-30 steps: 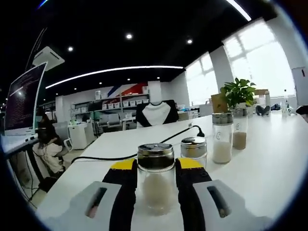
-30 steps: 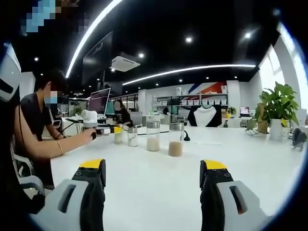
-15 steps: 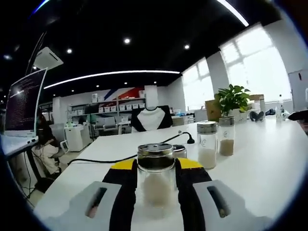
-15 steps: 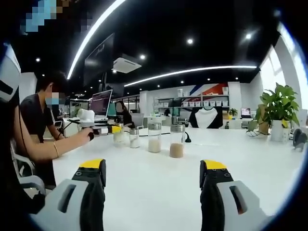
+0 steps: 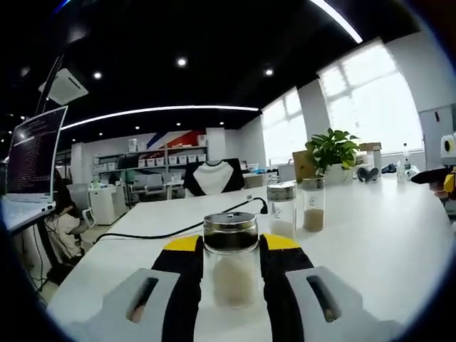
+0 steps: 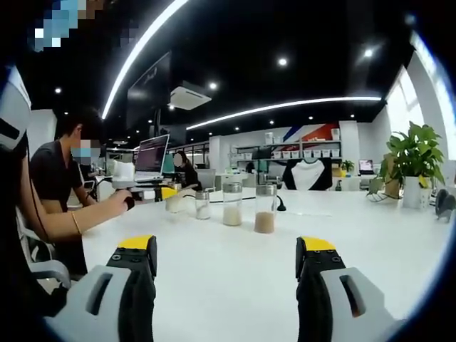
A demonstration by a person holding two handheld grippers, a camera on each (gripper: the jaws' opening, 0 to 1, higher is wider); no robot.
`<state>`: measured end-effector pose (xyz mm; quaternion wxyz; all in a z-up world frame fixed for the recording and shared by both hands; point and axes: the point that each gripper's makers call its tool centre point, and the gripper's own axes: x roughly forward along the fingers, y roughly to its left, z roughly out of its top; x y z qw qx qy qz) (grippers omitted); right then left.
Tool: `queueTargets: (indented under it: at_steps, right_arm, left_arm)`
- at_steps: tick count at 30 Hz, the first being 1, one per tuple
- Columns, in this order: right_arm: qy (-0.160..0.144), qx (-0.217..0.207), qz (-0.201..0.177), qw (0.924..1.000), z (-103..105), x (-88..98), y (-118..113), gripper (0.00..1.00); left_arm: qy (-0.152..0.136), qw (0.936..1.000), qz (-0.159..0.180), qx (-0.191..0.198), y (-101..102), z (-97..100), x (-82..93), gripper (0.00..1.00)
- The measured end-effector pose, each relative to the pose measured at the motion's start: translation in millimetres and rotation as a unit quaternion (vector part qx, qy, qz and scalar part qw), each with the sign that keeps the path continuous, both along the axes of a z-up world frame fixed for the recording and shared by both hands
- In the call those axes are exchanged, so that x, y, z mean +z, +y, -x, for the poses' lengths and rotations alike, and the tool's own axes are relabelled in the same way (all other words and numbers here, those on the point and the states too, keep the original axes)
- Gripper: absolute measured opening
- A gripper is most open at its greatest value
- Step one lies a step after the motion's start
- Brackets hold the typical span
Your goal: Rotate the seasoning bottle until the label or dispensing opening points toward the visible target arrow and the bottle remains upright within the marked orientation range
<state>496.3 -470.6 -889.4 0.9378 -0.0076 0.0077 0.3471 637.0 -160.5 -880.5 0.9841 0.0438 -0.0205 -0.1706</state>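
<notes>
My left gripper [image 5: 230, 244] is shut on a glass seasoning bottle [image 5: 230, 274] with a metal shaker lid and pale powder inside, which stands upright over the white table [image 5: 370, 249]. In the right gripper view that same bottle [image 6: 174, 202] sits far left between the left gripper's yellow-tipped jaws [image 6: 165, 192], held by a person's hand [image 6: 130, 201]. My right gripper [image 6: 224, 249] hovers open over the table [image 6: 228, 285] with nothing between its fingers.
Two taller bottles [image 5: 282, 210] [image 5: 312, 205] stand beyond the held one, and three bottles [image 6: 203, 204] [image 6: 232, 204] [image 6: 265, 208] line up in the right gripper view. A black cable [image 5: 178, 229], a potted plant [image 5: 331, 149] and a laptop [image 5: 32, 153] sit around the table.
The left gripper view has swung with the bottle still gripped. The other bottles slid left in it, and the short one passed behind the held bottle. The right gripper stayed still.
</notes>
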Motion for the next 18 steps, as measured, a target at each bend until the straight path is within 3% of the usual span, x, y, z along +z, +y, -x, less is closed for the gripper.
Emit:
queueTargets:
  at_steps: [6, 13, 18]
  right_arm:
    - [-0.005, 0.002, 0.001, 1.0, 3, 3.2, 1, 0.8]
    - [-0.007, 0.007, 0.004, 0.9999, 8, 2.7, 2, 0.8]
    - [-0.011, 0.011, 0.004, 0.9999, 11, 4.2, 5, 0.8]
  left_arm:
    - [-0.006, 0.9998, -0.017, -0.007, -5, 10.5, 3.1, 0.33]
    - [-0.006, 0.9991, 0.016, -0.038, -12, 26.7, 4.1, 0.33]
    - [-0.006, 0.9986, 0.005, -0.052, -25, 44.6, 3.9, 0.33]
